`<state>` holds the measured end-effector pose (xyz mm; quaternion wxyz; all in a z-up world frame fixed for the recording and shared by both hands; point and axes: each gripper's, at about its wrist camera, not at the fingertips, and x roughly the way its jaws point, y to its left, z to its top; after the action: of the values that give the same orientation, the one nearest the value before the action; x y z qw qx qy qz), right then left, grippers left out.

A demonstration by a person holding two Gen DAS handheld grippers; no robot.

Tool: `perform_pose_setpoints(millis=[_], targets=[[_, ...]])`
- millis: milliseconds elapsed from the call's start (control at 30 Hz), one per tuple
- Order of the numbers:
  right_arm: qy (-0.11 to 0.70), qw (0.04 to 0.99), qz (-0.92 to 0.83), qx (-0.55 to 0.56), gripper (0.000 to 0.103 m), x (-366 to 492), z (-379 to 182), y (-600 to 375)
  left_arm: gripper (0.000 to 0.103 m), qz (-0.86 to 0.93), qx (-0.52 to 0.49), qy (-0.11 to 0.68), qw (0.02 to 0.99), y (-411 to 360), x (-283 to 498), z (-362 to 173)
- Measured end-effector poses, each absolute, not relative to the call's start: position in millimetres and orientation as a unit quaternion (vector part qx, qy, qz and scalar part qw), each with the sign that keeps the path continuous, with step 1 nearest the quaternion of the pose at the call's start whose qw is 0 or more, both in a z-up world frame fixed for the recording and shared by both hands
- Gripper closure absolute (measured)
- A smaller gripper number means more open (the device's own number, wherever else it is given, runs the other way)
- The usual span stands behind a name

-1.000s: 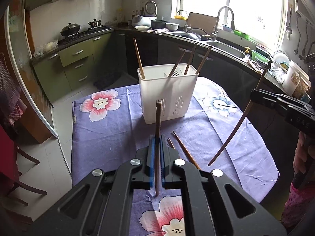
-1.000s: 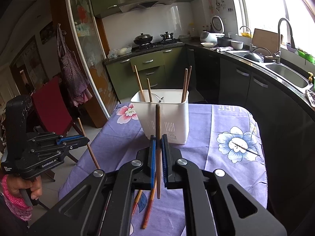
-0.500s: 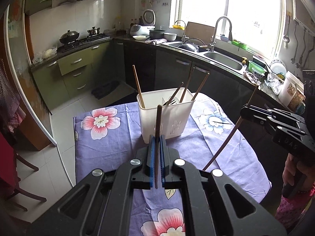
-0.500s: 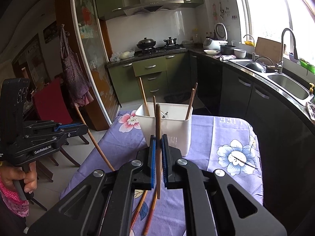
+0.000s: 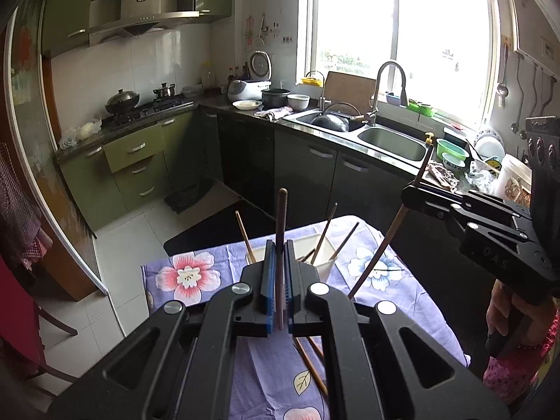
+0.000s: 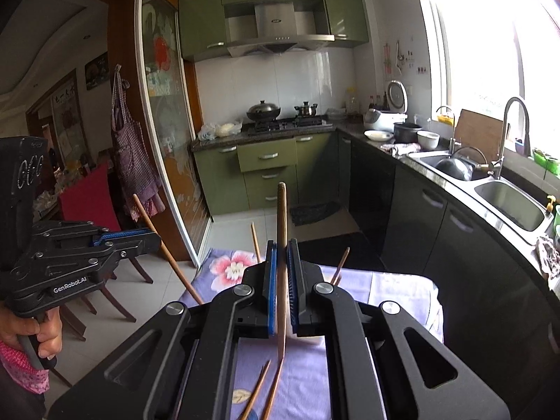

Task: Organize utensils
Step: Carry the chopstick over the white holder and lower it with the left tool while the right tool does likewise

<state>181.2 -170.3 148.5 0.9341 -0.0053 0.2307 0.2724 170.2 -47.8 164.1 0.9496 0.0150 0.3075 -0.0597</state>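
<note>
Kitchen floor (image 5: 122, 245) beyond tablecloth (image 5: 182, 262) (unobstructed)

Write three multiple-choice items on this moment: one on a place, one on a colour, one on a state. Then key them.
1. Where do the loose chopsticks lie?
A. In the sink
B. On the tablecloth, near the camera
C. On the stove

2. What colour is the utensil holder?
A. White
B. Red
C. Green

3. How does the left gripper stand?
A. Open and empty
B. Open around a spoon
C. Shut on a dark chopstick

Key: 1 B, they rest on the floral cloth below the jaws. 2 A, its walls are plain white. 3 C, the jaws pinch the upright stick; the right gripper likewise grips its own brown chopstick.
</note>
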Motion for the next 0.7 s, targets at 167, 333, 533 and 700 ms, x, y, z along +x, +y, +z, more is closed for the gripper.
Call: perform_pose_setpoints(millis=[167,333,533,700], targets=[[0.207,0.943,0.261,0.014,0.096,211,169,-170,0.098,-0.049,0.026,0.283,0.957,-50,194,192],[0.203,0.946,0.253,0.021,0.096,248,175,-167,0.098,-0.044,0.023,0.269,0.962,-50,226,198],[0.234,0.938,0.255,0.015,0.096,287,146,-155,0.098,-0.042,0.025,0.29,0.956,-54,268,168],[0.258,0.931,0.259,0.015,0.096,303,109,-150,0.098,-0.048,0.023,0.334,0.941,-52,289,126]])
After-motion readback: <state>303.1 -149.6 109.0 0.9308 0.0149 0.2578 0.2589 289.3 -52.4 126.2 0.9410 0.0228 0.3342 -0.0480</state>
